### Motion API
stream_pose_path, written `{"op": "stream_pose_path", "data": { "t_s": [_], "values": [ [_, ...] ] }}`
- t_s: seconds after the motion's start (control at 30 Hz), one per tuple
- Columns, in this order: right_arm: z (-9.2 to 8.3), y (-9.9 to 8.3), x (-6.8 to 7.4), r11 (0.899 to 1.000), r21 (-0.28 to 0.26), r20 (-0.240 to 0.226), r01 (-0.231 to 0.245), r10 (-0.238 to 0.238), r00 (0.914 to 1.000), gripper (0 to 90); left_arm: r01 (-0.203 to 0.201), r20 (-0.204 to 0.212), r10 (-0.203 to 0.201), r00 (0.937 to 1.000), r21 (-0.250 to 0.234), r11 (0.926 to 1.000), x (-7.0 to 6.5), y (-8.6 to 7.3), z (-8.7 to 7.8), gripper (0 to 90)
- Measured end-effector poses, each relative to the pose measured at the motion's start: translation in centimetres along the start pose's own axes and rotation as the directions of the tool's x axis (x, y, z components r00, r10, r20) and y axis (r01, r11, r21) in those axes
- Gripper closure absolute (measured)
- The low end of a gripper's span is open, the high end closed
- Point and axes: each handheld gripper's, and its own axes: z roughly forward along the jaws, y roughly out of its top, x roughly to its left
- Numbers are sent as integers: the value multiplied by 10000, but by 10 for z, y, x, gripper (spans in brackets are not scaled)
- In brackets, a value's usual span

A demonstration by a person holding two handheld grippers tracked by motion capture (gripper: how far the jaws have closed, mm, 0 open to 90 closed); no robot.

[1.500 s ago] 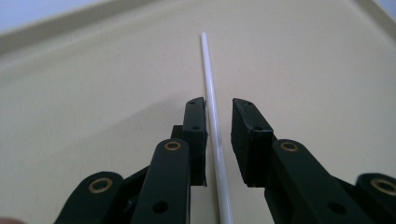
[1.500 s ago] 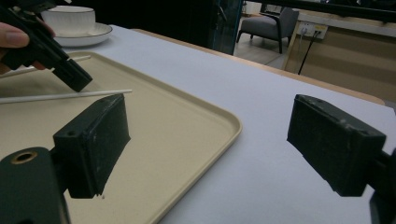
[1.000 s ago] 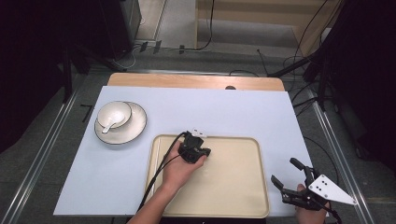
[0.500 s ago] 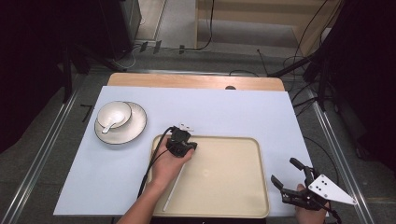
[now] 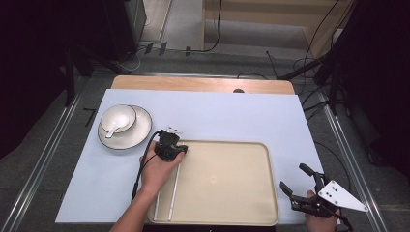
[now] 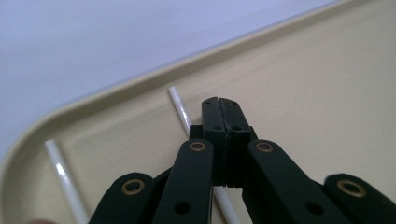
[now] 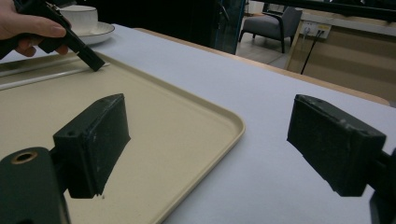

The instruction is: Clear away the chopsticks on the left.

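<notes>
We count two white chopsticks lying side by side at the left end of the beige tray (image 5: 227,183). In the left claw's own view, the nearer chopstick (image 6: 180,108) runs under the left claw (image 6: 221,103), whose jaws are pressed together with nothing between them, and the second chopstick (image 6: 63,175) lies off to that claw's left, close to the tray's rounded corner. From the high view we see both chopsticks as thin parallel lines behind the left claw (image 5: 183,151), partly covered by the hand (image 5: 157,169) that holds it, and we cannot see the jaws there. The right claw's view shows the left claw's tip touching down near the tray's far rim, something the high view hides.

The right claw (image 5: 297,180) hovers off the tray's right edge, jaws spread wide and empty; in its own view the tray corner lies between the two jaws.

Beyond the left claw sits one plate (image 5: 126,130) carrying one bowl (image 5: 118,118) with one spoon in it, on the pale sheet covering the table (image 5: 232,113).
</notes>
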Motion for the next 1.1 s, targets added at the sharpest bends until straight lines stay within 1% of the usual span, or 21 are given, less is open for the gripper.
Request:
{"op": "stream_pose_path", "data": {
  "t_s": [0.1,0.23,0.5,0.57,0.6,0.63,0.67,0.7,0.73,0.77,0.8,0.83,0.87,0.9,0.93,0.97,1.0,1.03,1.07,1.1],
  "values": [
    [0,0,0,10000,8,-1,-4,4,10000,132,178,-90,-178,9998,-39,9998,7,-3,-4,900],
    [1,0,0,10000,24,1,-3,3,10000,132,201,-111,-201,9997,-43,9998,11,-4,-6,900],
    [1,0,0,10000,39,-1,11,-11,10000,132,199,-132,-199,9997,-53,9998,13,-5,-7,900],
    [0,0,0,10000,26,4,0,0,10000,132,167,-60,-168,9998,-71,9998,13,-5,-8,900],
    [0,0,0,10000,12,12,-1,1,10000,132,261,127,-259,9996,-158,9995,13,-6,-10,900],
    [0,0,0,10000,12,12,-1,1,10000,132,261,127,-259,9996,-158,9995,13,-6,-10,884],
    [0,0,0,10000,17,10,6,-6,10000,132,300,263,-295,9992,-201,9993,14,-5,-12,884],
    [0,0,0,10000,22,15,51,-51,10000,132,343,441,-332,9985,-266,9991,14,-5,-13,839],
    [1,0,1,10000,26,31,77,-77,10000,132,310,484,-295,9984,-293,9991,13,-5,-15,804],
    [1,0,0,10000,17,26,75,-75,10000,132,134,484,-116,9988,-374,9992,13,-6,-16,767],
    [1,0,0,10000,31,36,72,-73,10000,132,3,716,32,9974,-488,9988,14,-6,-19,703],
    [1,0,0,10000,31,36,72,-73,10000,132,3,716,32,9974,-488,9988,14,-6,-19,673],
    [1,0,0,10000,42,33,87,-87,10000,132,-86,804,132,9967,-571,9983,14,-6,-20,673],
    [0,0,0,10000,28,50,40,-40,10000,132,-373,707,428,9966,-776,9963,14,-7,-23,606],
    [0,0,0,10000,28,50,40,-40,10000,132,-373,707,428,9966,-776,9963,14,-7,-23,579],
    [0,0,0,10000,13,54,26,-26,10000,132,-303,850,378,9957,-881,9957,14,-7,-25,579],
    [-1,0,-1,10000,6,78,15,-15,10000,132,-365,854,446,9953,-950,9948,14,-6,-27,479],
    [-1,0,-1,10000,6,78,15,-15,10000,132,-399,743,474,9961,-999,9942,13,-6,-30,479],
    [-1,-1,-1,10000,15,86,-2,2,10000,132,-414,746,493,9960,-1037,9937,13,-6,-33,447],
    [-1,-1,-1,10000,27,89,5,-5,10000,132,-444,722,523,9960,-1065,9933,13,-6,-35,386]
  ]
}}
